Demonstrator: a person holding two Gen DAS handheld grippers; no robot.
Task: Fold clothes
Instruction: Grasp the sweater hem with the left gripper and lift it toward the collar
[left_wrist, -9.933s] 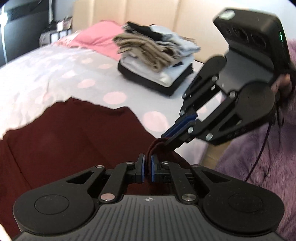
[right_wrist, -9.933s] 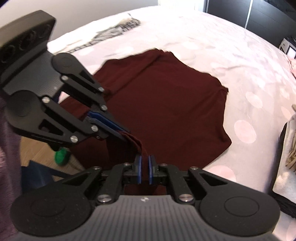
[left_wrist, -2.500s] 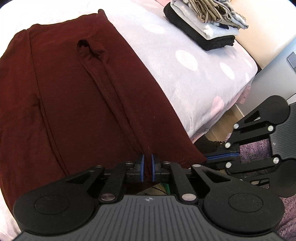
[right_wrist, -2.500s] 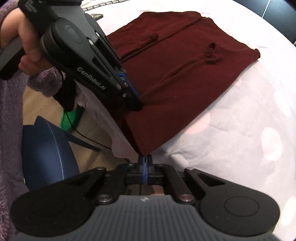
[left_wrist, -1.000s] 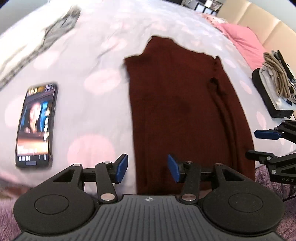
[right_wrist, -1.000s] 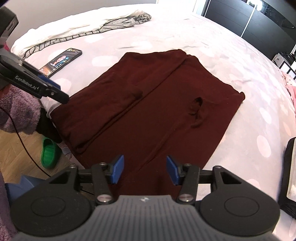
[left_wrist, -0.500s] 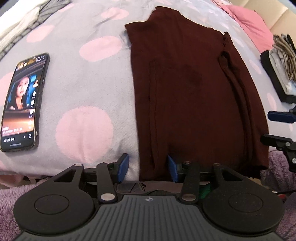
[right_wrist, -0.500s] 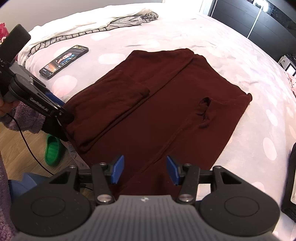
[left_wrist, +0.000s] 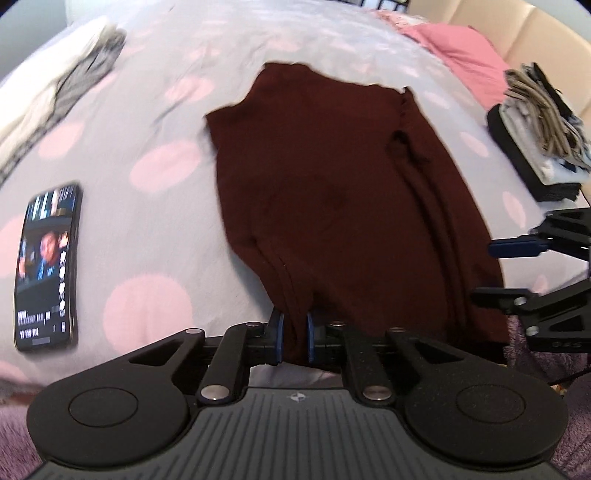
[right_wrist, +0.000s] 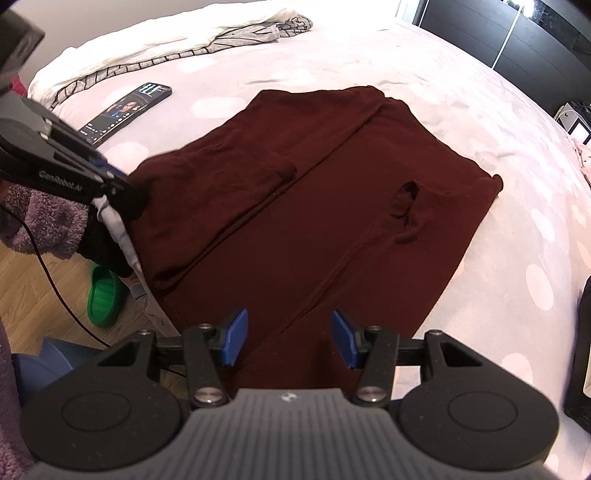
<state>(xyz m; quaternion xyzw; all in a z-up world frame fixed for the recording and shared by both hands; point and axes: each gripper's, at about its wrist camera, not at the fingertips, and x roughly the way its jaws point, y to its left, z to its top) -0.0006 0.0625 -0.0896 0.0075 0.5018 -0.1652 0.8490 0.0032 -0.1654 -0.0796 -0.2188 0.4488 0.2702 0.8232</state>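
on the polka-dot bed (left_wrist: 155, 236), the left gripper (left_wrist: 292, 339) clenches the maroon garment (left_wrist: 343, 206)'s near-edge hem; the right gripper (right_wrist: 289, 339) hovers released. next likely: grasp its hem corner, fold away.

My bed (right_wrist: 517, 236) has a pale cover with pink dots. The floor (right_wrist: 33, 291) is brown wood (one green slipper (right_wrist: 103, 295) lies there). The headboard (left_wrist: 532, 33) is cream.

A home bedroom: a bed under a pale pink-dotted duvet (left_wrist: 155, 236), a cream padded headboard (left_wrist: 535, 33) at 1 o'clock, a green rubber slipper (right_wrist: 104, 297) on wooden floor (right_wrist: 33, 288).
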